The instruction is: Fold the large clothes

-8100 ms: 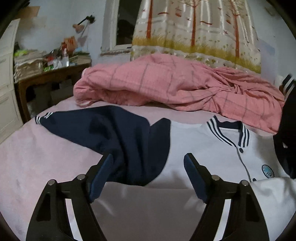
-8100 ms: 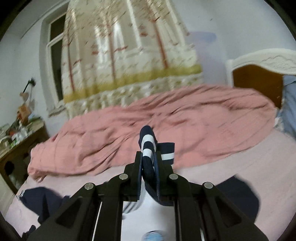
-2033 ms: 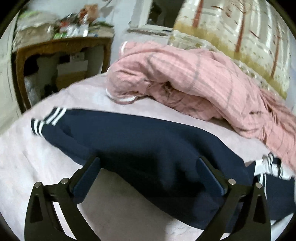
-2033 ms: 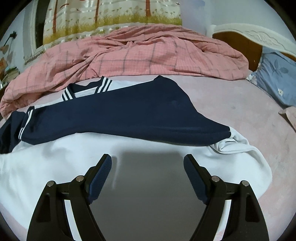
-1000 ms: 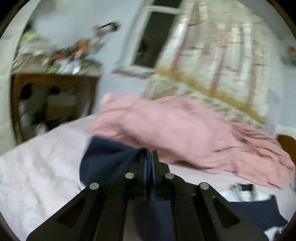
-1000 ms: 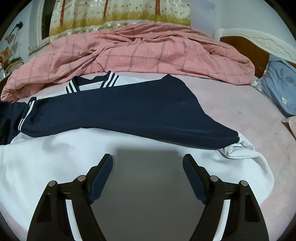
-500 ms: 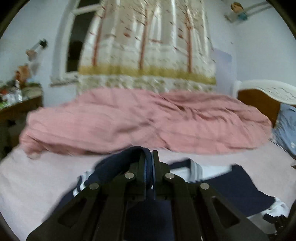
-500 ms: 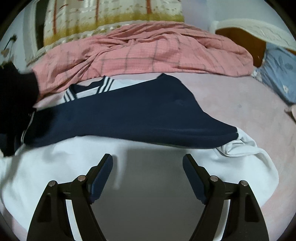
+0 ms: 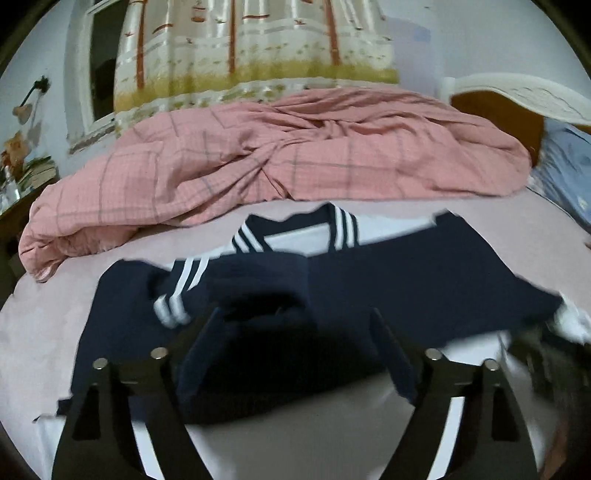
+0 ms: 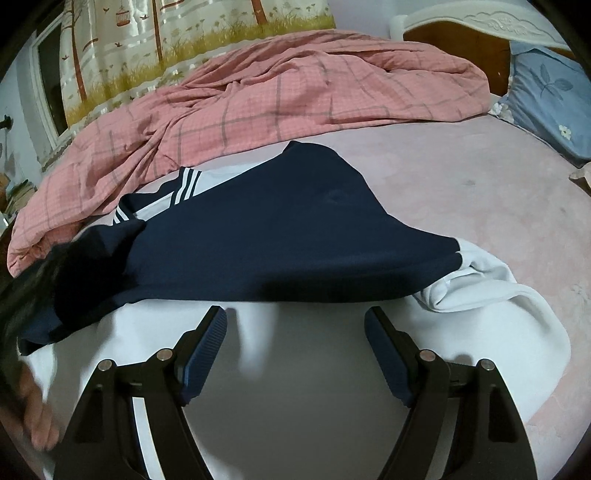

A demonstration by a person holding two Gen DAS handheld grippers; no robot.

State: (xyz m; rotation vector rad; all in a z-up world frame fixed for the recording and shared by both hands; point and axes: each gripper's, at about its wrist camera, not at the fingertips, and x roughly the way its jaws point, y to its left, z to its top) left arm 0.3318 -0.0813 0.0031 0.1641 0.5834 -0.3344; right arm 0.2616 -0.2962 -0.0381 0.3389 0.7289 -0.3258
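Presently the jacket (image 10: 280,229), white in the body with navy sleeves and striped navy trim, lies spread on the bed (image 10: 480,192) directly ahead of both grippers. In the right wrist view one navy sleeve (image 10: 295,236) is laid across the white body, beyond the fingertips; the striped collar (image 10: 184,188) sits further off to the left, and a bunched white fold (image 10: 480,284) lies ahead to the right. The right gripper (image 10: 295,332) stands wide open over the white fabric, with nothing between its pads and nothing held.

In the left wrist view the left gripper (image 9: 295,332) has its jaws opening. Navy cloth lies in the gap beneath them, but the pads do not press on it. A striped cuff (image 9: 177,291) rests just ahead and left of the left finger (image 9: 199,339); the collar lies beyond. The frame is motion-blurred, so fine contact at the pads cannot be confirmed.

Behind the jacket, a crumpled pink checked quilt (image 9: 280,155) runs across the far side of the bed. A patterned curtain (image 9: 251,48) hangs beyond it. A blue pillow (image 10: 546,96) lies far right beneath the headboard (image 10: 461,26). Part of a person's hand (image 10: 33,417) shows at the left edge of the right wrist view.
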